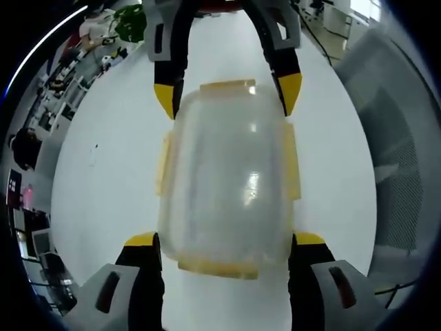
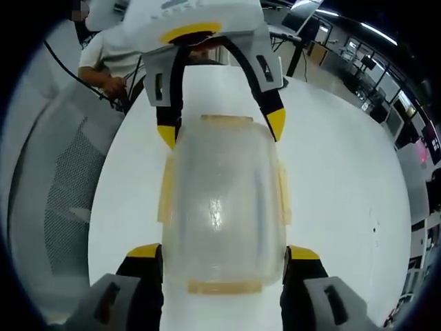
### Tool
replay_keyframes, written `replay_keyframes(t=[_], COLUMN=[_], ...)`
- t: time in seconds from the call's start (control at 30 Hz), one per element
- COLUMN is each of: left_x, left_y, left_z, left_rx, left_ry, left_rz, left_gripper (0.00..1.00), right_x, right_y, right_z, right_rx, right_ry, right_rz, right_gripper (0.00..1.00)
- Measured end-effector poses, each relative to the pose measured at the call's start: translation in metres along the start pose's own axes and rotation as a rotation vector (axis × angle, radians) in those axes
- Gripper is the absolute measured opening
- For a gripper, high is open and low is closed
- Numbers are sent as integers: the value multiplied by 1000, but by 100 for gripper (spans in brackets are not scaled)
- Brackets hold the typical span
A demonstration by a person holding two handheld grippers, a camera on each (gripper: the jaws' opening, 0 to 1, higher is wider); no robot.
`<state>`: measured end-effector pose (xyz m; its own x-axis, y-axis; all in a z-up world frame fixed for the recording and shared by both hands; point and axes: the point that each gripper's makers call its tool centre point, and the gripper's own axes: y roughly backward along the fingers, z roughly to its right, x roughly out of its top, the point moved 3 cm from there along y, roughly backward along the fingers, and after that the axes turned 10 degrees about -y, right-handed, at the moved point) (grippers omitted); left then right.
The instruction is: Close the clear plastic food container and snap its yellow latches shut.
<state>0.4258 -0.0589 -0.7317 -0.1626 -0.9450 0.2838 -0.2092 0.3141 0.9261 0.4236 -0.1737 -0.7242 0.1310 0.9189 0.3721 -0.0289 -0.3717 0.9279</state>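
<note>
Tabletop (image 1: 110, 172) first — a big white surface is what everything sits on, with a grey mesh chair (image 1: 400, 172) parked off at 3 o'clock in the left gripper view. Dead centre on it, the clear plastic food container (image 1: 227, 186) is lying flat with its lid already seated on top, so the closing part looks done and only the snapping seems to be left.

The container is bracketed from both ends, probably so it can't skid when a latch gets pushed. In the left gripper view the left gripper (image 1: 224, 245) is spread wide at 6 o'clock, its yellow tips just beside the near corners, and the right gripper (image 1: 227, 96) is seen opposite at 12 o'clock, also spread around the far end. Nothing is being pinched by either one, as far as can be told.

The yellow latches (image 1: 163, 162) are seen on all four sides — 3, 6, 9 and 12 o'clock. Whether they're clicked down or just hanging can't be told through the cloudy plastic; the side ones look slightly flared out.

Same layout is given by the right gripper view, mirrored: container (image 2: 224, 207) in the middle, right gripper (image 2: 224, 262) at 6.
</note>
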Motion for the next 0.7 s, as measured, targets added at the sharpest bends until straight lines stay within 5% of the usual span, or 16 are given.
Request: replay_keyframes(t=[0.7], left_x=[-3], left_y=[-7], left_z=[-33], left_rx=[-4], left_ry=[-18], left_rz=[4], left_gripper=[72], right_x=[2], right_y=[1], right_z=[31], right_rx=[-7], right_ry=[-20], right_rz=[8], right_gripper=[68])
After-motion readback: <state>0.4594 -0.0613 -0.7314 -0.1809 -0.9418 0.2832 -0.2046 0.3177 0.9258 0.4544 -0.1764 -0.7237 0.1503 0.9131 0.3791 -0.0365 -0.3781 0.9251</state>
